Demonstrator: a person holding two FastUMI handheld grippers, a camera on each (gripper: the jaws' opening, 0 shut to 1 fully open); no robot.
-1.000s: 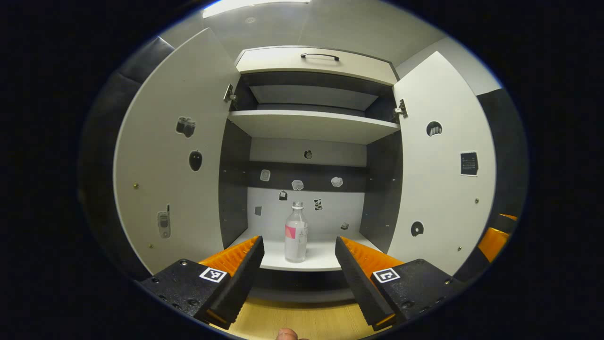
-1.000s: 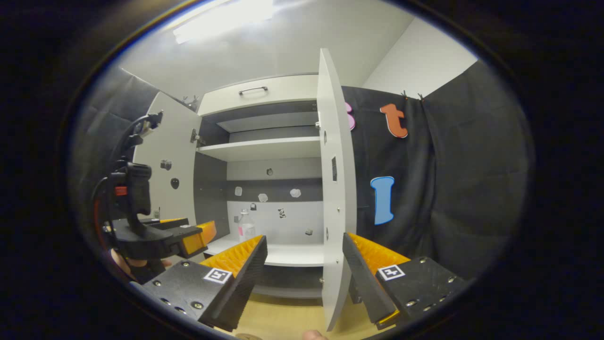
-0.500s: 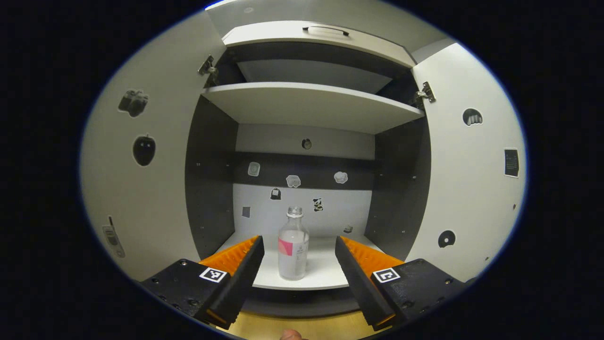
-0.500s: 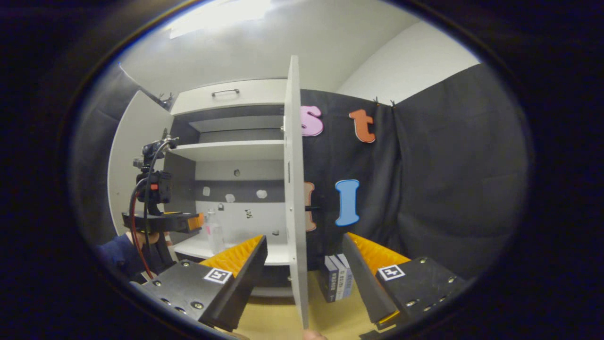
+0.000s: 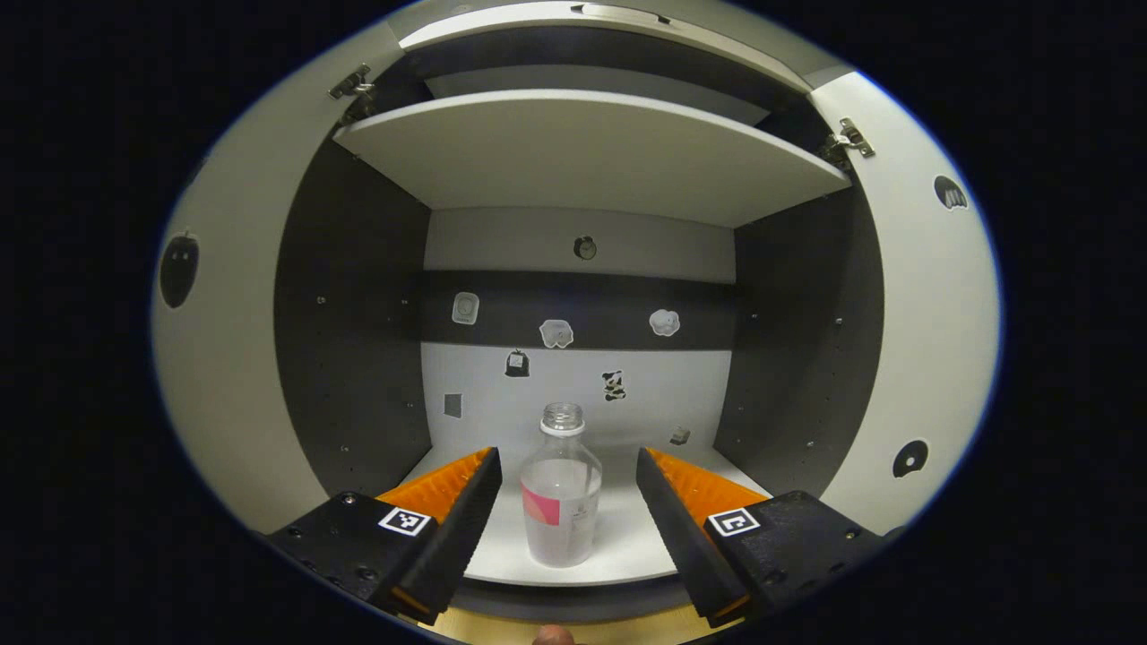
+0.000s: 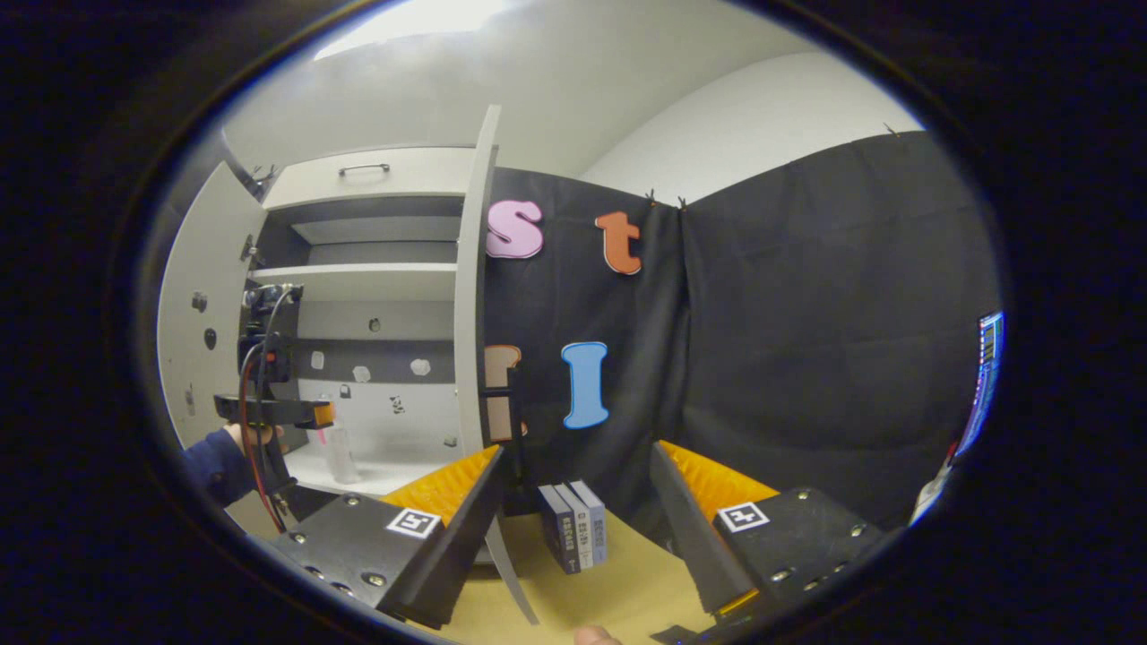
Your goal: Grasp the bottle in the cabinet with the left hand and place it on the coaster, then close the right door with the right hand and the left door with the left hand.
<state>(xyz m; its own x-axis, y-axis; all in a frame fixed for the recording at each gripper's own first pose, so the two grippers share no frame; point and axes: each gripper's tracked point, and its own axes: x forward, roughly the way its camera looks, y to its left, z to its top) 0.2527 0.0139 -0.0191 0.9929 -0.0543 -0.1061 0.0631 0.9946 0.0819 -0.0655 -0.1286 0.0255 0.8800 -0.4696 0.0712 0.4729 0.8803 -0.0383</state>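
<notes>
A clear bottle (image 5: 561,506) with a pink label and no cap stands upright near the front edge of the cabinet's lower shelf (image 5: 627,546). My left gripper (image 5: 566,461) is open, with a finger on either side of the bottle in the left gripper view and neither touching it. In the right gripper view the left gripper (image 6: 309,412), held by a hand in a dark sleeve (image 6: 213,459), reaches into the cabinet just in front of the bottle (image 6: 339,452). My right gripper (image 6: 578,457) is open and holds nothing, to the right of the open right door (image 6: 469,305).
Both doors stand open: the left door (image 5: 219,358) and the right door (image 5: 932,340) flank the opening. An upper shelf (image 5: 582,152) spans above the bottle. Three books (image 6: 575,530) stand on the wooden tabletop (image 6: 618,591) beside the right door. A screen (image 6: 986,376) glows at far right.
My left gripper has moved forward into the cabinet, so the bottle is now larger and between its fingers. The right gripper has swung right, past the right door's edge, bringing the books into sight.
</notes>
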